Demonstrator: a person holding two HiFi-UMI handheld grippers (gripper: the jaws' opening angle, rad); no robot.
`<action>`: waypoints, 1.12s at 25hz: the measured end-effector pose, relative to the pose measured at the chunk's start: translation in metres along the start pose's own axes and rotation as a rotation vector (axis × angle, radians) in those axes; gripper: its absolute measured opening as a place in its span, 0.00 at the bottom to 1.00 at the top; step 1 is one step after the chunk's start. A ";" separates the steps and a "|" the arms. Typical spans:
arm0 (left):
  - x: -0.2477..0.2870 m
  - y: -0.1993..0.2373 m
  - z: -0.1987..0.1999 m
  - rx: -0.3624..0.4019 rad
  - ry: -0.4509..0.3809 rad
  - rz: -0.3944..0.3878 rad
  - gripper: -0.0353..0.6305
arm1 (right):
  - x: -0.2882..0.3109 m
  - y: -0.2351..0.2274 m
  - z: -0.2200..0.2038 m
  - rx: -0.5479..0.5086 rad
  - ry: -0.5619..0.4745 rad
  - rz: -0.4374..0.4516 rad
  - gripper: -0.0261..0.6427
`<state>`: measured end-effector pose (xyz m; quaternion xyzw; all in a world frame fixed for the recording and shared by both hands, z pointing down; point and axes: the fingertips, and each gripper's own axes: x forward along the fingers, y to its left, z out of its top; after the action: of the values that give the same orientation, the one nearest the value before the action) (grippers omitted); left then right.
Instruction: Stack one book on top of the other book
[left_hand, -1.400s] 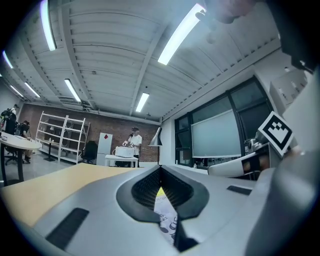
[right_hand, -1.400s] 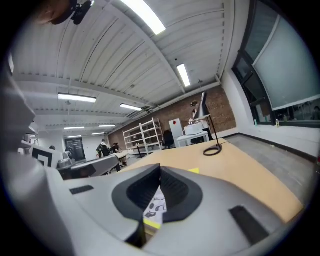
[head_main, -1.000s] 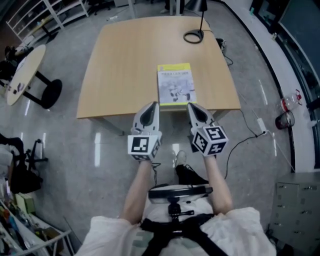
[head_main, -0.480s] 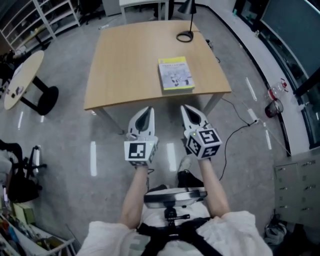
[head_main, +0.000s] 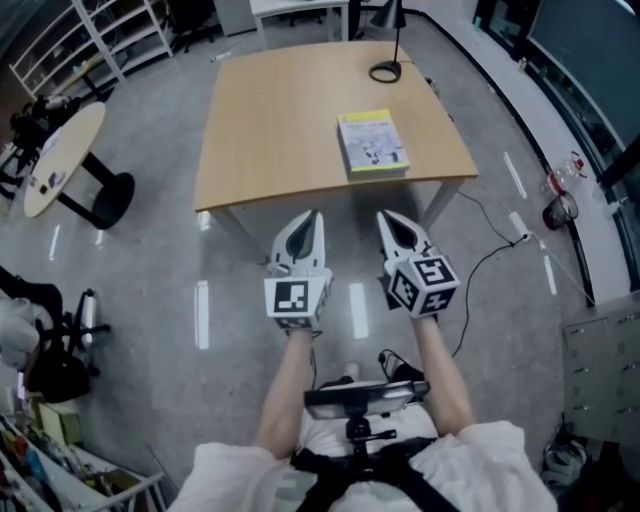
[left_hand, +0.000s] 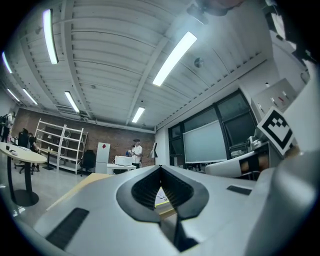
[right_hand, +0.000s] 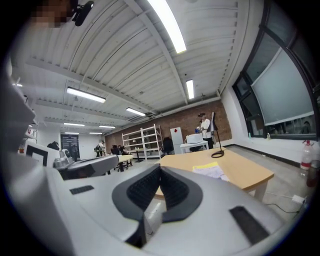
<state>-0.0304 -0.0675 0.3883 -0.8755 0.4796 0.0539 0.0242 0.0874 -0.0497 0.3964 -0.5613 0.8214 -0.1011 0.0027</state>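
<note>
Inspecting the head view: both grippers are held side by side over the grey floor (head_main: 150, 250), short of the near edge of the tabletop (head_main: 280, 130) and touching nothing.

Left gripper (head_main: 314, 215): jaws pressed together, nothing between them. Its own view shows the tips meeting, with only a sliver of the scene visible through the notch behind them.

Right gripper (head_main: 384, 215): jaws likewise pressed together and empty, as its own view confirms.

Task item: a book (head_main: 372, 142) with a white cover and yellow border lies flat on the tabletop, near the front right corner, well apart from both grippers. Its near edge looks thick. Whether a second book lies beneath it cannot be told.

Other items: a black lamp base (head_main: 385, 72) stands at the far right corner of the tabletop. A round side table (head_main: 60, 160) stands to the left on the floor. White shelving (head_main: 110, 40) stands beyond it, its contents too small to make out. A cable (head_main: 490, 262) trails across the floor at the right.
</note>
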 end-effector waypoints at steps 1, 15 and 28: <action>-0.003 -0.002 0.001 0.000 -0.002 -0.003 0.07 | -0.004 0.002 -0.004 0.004 0.007 -0.001 0.04; -0.069 -0.065 -0.033 -0.024 0.044 -0.046 0.07 | -0.091 0.010 -0.068 0.124 0.055 -0.057 0.04; -0.090 -0.116 0.000 0.026 -0.031 0.019 0.07 | -0.147 -0.006 -0.039 0.108 -0.028 -0.020 0.04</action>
<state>0.0190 0.0699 0.3981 -0.8695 0.4882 0.0612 0.0424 0.1429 0.0900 0.4192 -0.5700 0.8089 -0.1374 0.0433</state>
